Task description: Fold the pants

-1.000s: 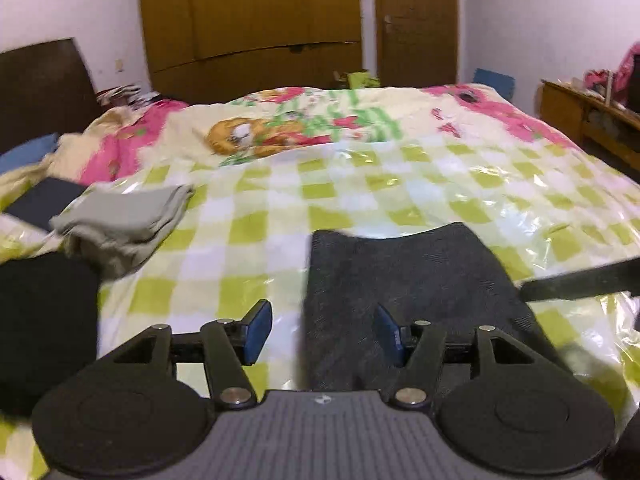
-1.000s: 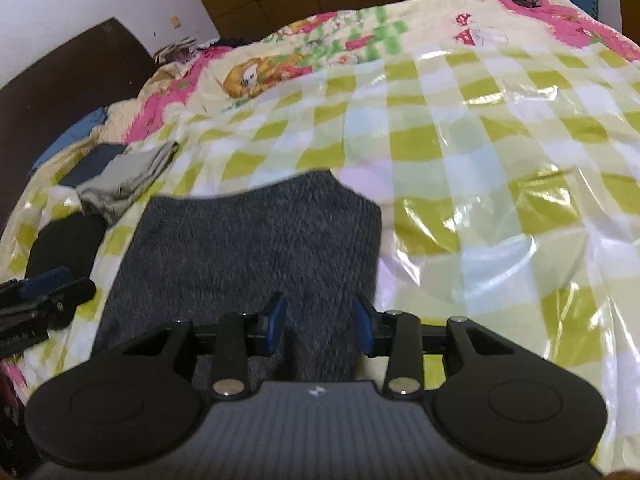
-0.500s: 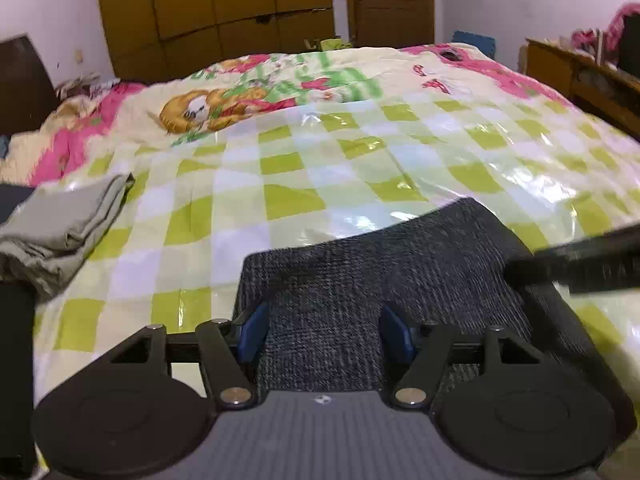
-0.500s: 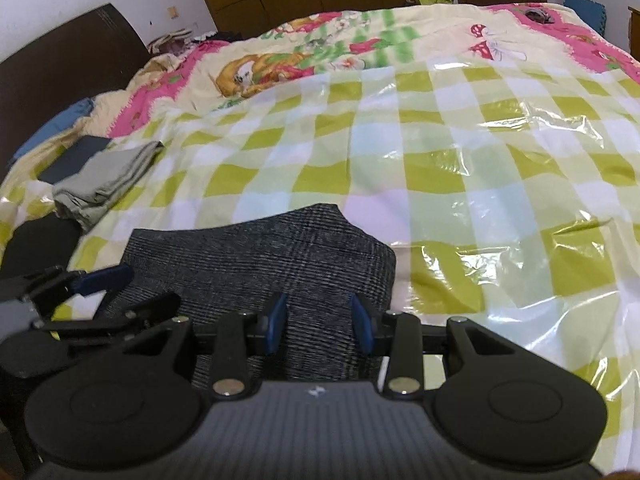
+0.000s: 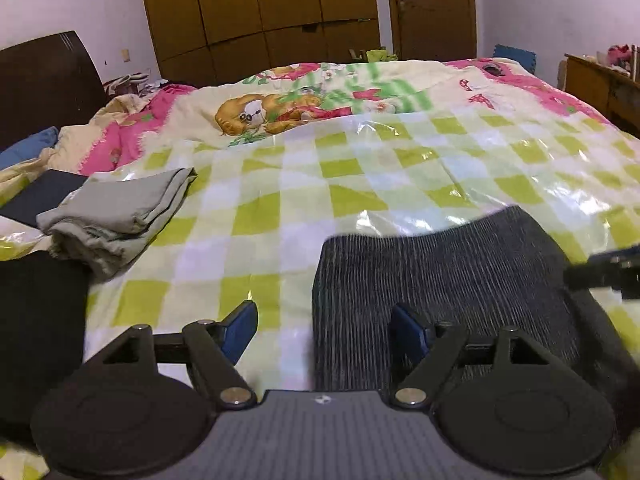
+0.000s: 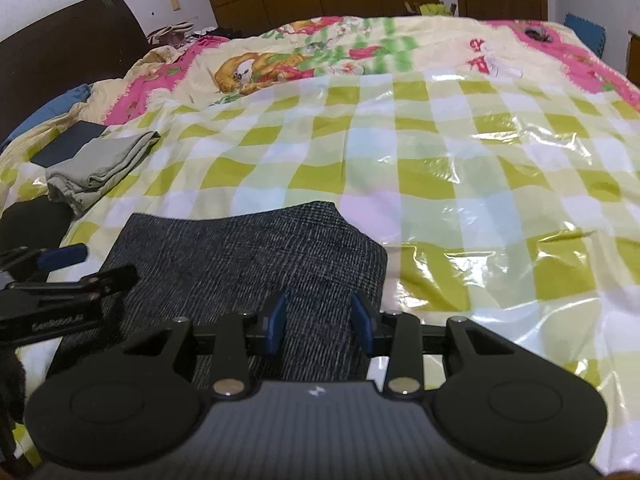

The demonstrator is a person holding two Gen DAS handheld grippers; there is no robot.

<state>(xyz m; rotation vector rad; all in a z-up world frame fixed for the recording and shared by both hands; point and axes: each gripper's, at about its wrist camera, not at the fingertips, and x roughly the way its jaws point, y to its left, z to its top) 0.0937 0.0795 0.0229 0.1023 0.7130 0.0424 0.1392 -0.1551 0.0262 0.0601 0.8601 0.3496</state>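
Note:
The dark grey checked pants [image 5: 440, 272] lie folded on the green-checked plastic sheet [image 5: 360, 200] over the bed. My left gripper [image 5: 324, 334] hovers over their left edge. Its jaws are opening, and the blue pads [image 5: 240, 330] touch nothing, with the fabric edge lying loose between them. My right gripper [image 6: 319, 320] is at the pants' [image 6: 240, 256] near right corner. Cloth fills the narrow gap between its pads, and a ridge runs from there to the far edge. The left gripper [image 6: 60, 280] also shows at the left of the right wrist view.
A folded light grey garment [image 5: 120, 212] and a dark navy item [image 5: 48, 196] lie to the left, with black cloth [image 5: 40, 320] nearer. A cartoon quilt [image 5: 320, 100] covers the far bed. Beyond stand a dark headboard [image 5: 44, 76], wooden wardrobe [image 5: 260, 12] and, at right, a wooden desk [image 5: 600, 80].
My left gripper's jaws have spread wider, and it has shifted so the pants' left edge sits between the pads. The right gripper's gap is unchanged. The pants' far edge has drawn into a peak.

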